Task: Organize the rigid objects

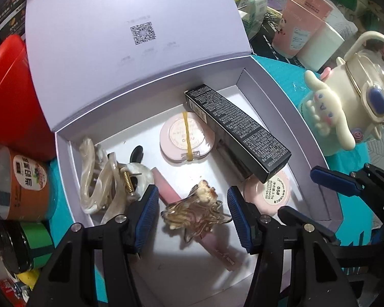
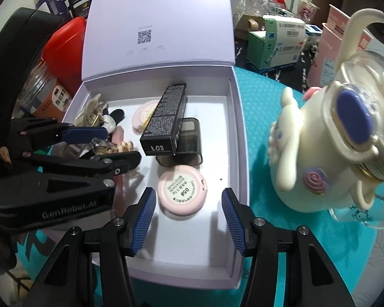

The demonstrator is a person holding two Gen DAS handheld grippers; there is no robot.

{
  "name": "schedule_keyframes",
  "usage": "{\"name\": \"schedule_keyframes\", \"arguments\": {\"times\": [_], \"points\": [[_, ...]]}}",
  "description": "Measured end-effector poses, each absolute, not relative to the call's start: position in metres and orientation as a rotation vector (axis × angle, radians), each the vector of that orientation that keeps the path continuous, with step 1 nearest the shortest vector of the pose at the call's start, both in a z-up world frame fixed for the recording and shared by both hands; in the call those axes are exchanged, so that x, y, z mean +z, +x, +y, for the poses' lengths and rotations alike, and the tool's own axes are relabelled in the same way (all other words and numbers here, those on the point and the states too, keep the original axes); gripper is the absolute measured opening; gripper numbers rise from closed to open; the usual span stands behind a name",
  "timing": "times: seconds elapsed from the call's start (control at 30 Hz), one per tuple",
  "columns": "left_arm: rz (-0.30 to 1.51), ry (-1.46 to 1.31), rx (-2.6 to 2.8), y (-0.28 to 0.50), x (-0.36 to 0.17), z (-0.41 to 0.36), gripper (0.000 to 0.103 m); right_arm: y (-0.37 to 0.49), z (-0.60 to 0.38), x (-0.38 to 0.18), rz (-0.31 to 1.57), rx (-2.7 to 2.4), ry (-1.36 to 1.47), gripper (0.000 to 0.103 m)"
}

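Observation:
An open lilac box (image 1: 309,153) (image 2: 239,138) holds a long black carton (image 1: 238,130) (image 2: 165,117), two pink round compacts (image 1: 187,138) (image 2: 181,193), a pearly hair claw (image 1: 102,176), a brown shell-like hair clip (image 1: 197,209) and a pink tube (image 1: 217,248). My left gripper (image 1: 193,218) is open, its pads either side of the brown clip. My right gripper (image 2: 188,221) is open over the box's near right part, straddling the labelled compact (image 1: 268,194). A smoky flat case (image 2: 189,138) lies under the carton.
The box lid (image 1: 130,33) stands upright behind. A cream Cinnamoroll jar (image 1: 350,102) (image 2: 332,153) stands right of the box on the teal mat (image 2: 263,102). A red container (image 1: 10,97), an orange-labelled jar (image 1: 23,181) and cartons crowd the left and back.

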State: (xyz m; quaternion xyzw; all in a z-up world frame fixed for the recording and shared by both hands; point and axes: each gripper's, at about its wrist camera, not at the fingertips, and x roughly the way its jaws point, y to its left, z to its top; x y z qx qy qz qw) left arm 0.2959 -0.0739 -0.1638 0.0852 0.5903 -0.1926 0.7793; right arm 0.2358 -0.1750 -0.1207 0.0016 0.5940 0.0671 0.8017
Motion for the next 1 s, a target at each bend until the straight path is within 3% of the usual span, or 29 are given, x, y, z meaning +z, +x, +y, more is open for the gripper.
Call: {"name": "schedule_keyframes", "arguments": {"times": [0.1,1.0], "points": [[1.266,0.179,-0.413,0.292,-0.157,-0.07,0.072,0.232,-0.18,-0.115,1.27,0.134,0.018,0.058],[1.139,0.175,-0.321,0.258,-0.062,-0.048,0.072,0.214,-0.182,-0.047,1.207,0.177,0.078,0.058]]}}
